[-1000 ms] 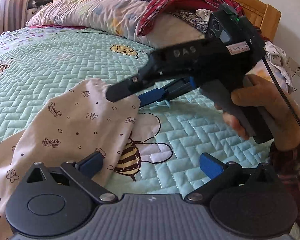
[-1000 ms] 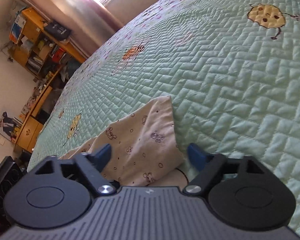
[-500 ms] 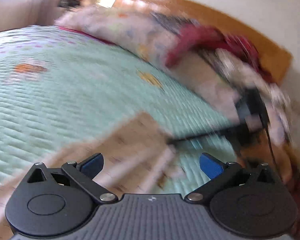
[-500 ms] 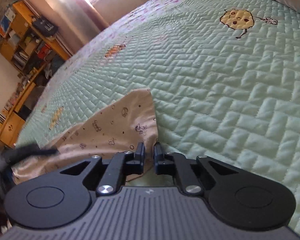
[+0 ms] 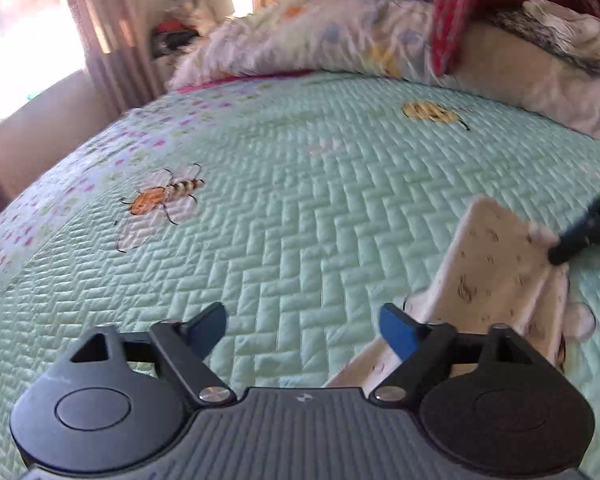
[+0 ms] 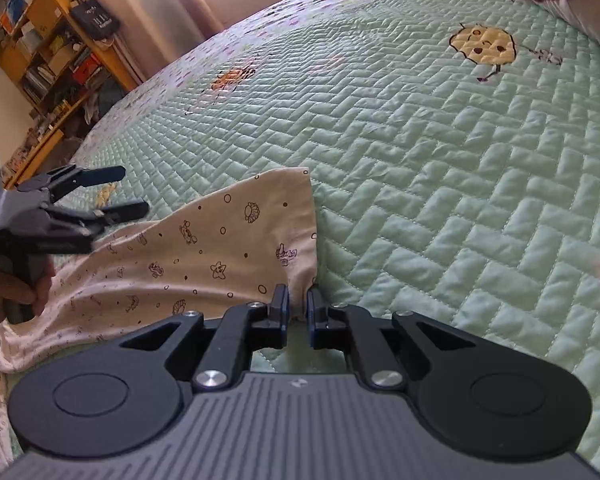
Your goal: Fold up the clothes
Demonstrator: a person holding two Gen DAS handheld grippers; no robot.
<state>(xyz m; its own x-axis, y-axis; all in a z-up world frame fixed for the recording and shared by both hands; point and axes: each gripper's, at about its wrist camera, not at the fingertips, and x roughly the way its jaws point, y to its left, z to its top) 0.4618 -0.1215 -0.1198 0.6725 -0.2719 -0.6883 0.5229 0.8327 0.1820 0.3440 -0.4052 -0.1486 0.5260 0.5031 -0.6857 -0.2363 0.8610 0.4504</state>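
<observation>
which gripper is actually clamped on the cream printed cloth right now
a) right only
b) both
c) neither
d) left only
a: the right gripper has its jaws closed on the edge of the cream printed cloth, while the left gripper hovers with its blue-tipped fingers spread wide and nothing between them.

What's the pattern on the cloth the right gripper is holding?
Cream garment with small dark outline doodles of stars, rings and little creatures, clearest in the right wrist view, where the right gripper pinches it.
</observation>
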